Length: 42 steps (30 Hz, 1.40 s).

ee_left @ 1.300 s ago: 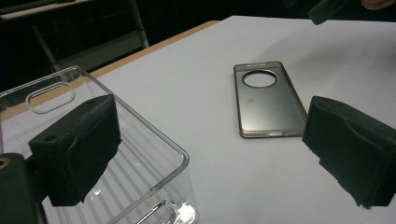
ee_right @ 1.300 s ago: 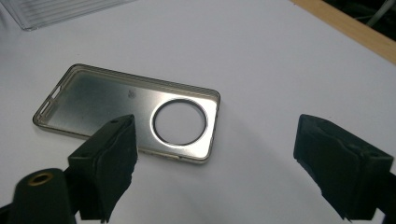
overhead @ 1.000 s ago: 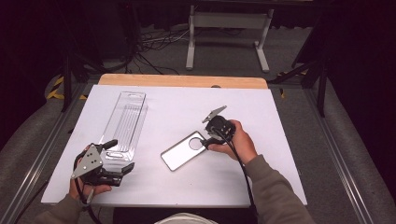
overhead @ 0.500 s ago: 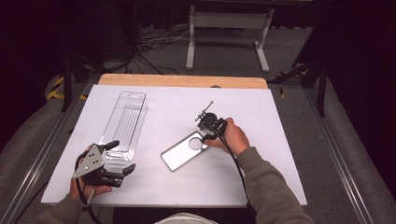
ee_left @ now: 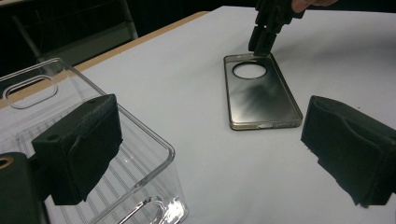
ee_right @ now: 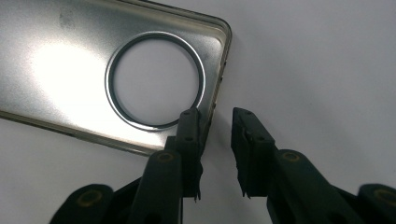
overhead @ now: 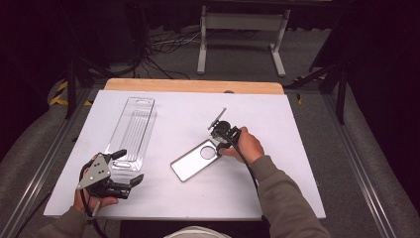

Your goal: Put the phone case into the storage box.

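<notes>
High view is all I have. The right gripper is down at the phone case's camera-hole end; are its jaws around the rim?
Observer: Yes. In the right gripper view, the right gripper straddles the phone case's end rim: one jaw inside by the round hole, one outside over the table.
Operator: Has it clamped?
Observer: No, the jaws stand apart, with a gap on the outer side of the rim.
Operator: And the left gripper?
Observer: The left gripper is wide open, one jaw over the clear plastic tray's near corner, holding nothing.
</notes>
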Each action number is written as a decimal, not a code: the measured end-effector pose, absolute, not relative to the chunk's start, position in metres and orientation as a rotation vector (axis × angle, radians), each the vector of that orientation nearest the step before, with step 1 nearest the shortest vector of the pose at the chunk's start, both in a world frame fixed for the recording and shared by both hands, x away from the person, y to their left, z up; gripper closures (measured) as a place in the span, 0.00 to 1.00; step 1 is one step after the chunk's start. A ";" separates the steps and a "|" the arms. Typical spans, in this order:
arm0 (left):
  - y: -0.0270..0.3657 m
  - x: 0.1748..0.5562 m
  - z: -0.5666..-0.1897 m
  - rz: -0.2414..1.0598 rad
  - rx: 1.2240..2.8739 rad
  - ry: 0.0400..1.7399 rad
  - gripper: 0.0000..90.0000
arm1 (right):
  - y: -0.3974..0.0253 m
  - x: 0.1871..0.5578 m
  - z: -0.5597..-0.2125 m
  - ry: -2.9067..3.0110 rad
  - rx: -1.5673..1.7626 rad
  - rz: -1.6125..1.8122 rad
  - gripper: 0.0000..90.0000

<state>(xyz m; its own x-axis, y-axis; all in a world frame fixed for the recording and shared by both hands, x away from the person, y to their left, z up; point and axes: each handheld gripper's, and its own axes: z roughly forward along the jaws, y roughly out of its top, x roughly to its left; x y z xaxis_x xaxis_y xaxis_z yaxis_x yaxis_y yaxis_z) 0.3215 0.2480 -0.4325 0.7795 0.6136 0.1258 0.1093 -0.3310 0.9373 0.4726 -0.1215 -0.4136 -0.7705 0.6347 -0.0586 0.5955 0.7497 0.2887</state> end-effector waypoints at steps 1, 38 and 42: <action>0.248 0.322 -0.433 0.571 1.859 0.554 0.06 | -0.122 0.473 -0.414 2.800 0.980 0.379 0.84; 0.249 0.322 -0.432 0.560 1.863 0.562 0.07 | -0.121 0.459 -0.423 2.636 1.048 0.514 1.00; 0.249 0.322 -0.432 0.563 1.853 0.567 0.07 | -0.124 0.456 -0.419 2.580 1.053 0.595 1.00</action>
<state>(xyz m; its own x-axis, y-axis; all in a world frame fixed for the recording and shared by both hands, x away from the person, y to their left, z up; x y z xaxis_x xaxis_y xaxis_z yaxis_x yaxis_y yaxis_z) 0.3221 0.2489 -0.4317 0.7756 0.6210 0.1134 0.1181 -0.3192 0.9403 0.4560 -0.1239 -0.4186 -0.6904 0.7151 -0.1095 0.5950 0.6473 0.4763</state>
